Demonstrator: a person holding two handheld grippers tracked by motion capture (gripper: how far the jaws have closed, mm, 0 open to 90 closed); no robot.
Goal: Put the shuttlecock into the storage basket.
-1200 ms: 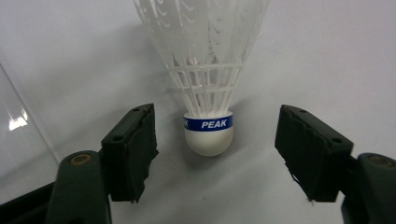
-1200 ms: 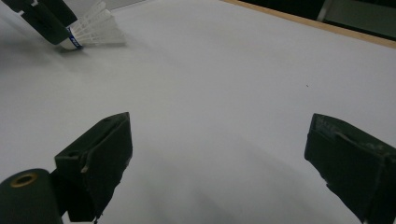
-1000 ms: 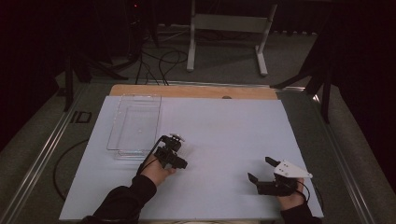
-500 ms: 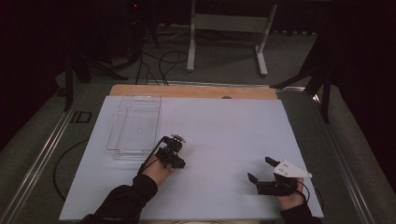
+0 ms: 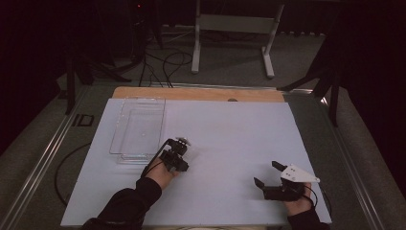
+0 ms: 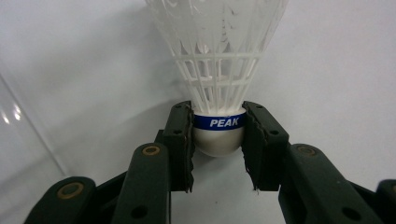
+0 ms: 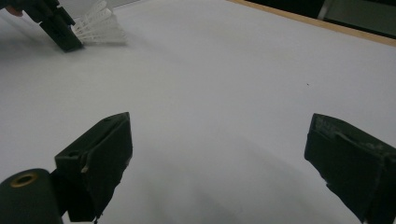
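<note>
so the left hand-held gripper point(image 6: 218, 135) has just been closing and is now clamped on the rounded white cork base of a white plastic shuttlecock point(image 6: 218, 70) with a blue band reading PEAK, the thing lying on the white worktop point(image 5: 230, 139) just right of a clear plastic tray point(image 5: 139, 128). Right hand-held gripper point(image 5: 268, 173) sits well apart near the worktop's front right corner, jaws spread wide with nothing between them

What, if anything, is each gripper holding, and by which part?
The left gripper clamps a shuttlecock by its white cork head at the blue band. The right gripper holds nothing.
</note>
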